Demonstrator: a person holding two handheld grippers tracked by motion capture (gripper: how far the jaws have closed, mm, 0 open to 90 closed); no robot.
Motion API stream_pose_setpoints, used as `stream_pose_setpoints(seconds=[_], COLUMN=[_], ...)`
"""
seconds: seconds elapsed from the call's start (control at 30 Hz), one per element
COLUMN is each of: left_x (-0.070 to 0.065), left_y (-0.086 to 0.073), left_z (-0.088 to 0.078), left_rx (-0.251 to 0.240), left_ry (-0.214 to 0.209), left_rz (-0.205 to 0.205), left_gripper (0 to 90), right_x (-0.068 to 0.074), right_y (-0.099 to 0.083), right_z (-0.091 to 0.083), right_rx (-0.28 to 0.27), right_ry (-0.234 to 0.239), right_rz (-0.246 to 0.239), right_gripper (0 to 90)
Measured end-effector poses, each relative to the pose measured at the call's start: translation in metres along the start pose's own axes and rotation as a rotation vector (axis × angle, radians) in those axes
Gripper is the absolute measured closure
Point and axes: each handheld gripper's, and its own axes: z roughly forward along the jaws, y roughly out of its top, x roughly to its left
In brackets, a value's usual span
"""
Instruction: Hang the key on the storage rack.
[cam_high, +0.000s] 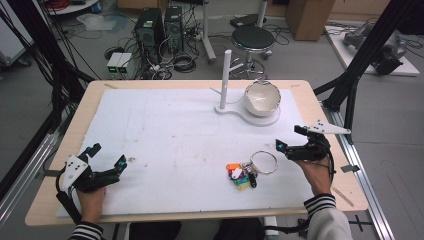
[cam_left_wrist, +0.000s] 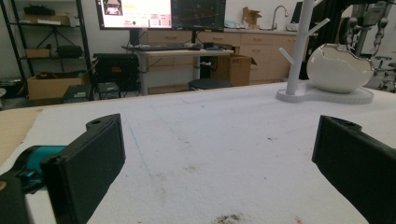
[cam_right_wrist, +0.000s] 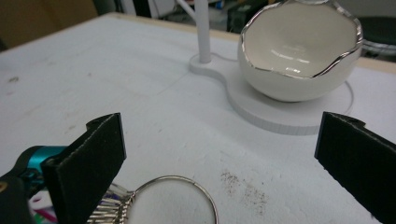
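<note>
A bunch of keys with coloured tags lies on the white mat, joined to a large metal ring. My right gripper hovers open just right of the ring, which sits low between its jaws. A white egg-shaped bowl with a silver rim rests on a white stand base beside an upright peg post. My left gripper is open near the table's front left corner, nothing between its jaws.
The white mat covers most of the wooden table. Beyond the far edge stand a black stool, computer towers and cables on the floor. A black frame leg rises at the right.
</note>
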Motion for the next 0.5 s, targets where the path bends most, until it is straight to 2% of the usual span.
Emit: stream_pose_setpoints(seconds=[0.03,0.07,0.13,0.2,0.27,0.47,0.5], left_x=[0.0,0.0,0.0,0.0,-0.001,0.0,0.0], left_y=[0.0,0.0,0.0,0.0,0.0,0.0,0.0], left_z=[0.0,0.0,0.0,-0.001,0.0,0.0,0.0], left_rx=[0.0,0.0,0.0,-0.001,0.002,0.002,0.001], left_ry=[-0.001,-0.001,0.0,0.0,-0.001,0.0,0.0], left_rz=[0.001,0.003,0.002,0.008,0.005,0.007,0.005], left_gripper=[2.9,2.9,3.0,3.0,3.0,3.0,3.0], right_x=[-0.001,-0.001,-0.002,-0.002,-0.005,-0.011,-0.011], right_y=[0.007,0.007,0.017,0.018,0.025,0.035,0.035], right_z=[0.003,0.003,0.01,0.011,0.017,0.025,0.025], right_rx=[0.046,0.046,0.114,0.134,0.217,0.316,0.316], right_ry=[0.011,0.011,0.027,0.029,0.039,0.045,0.045], right_rz=[-0.018,-0.018,-0.036,-0.036,-0.054,-0.071,-0.071], right_gripper=[1.3,1.3,1.3,1.3,1.3,1.3,1.3])
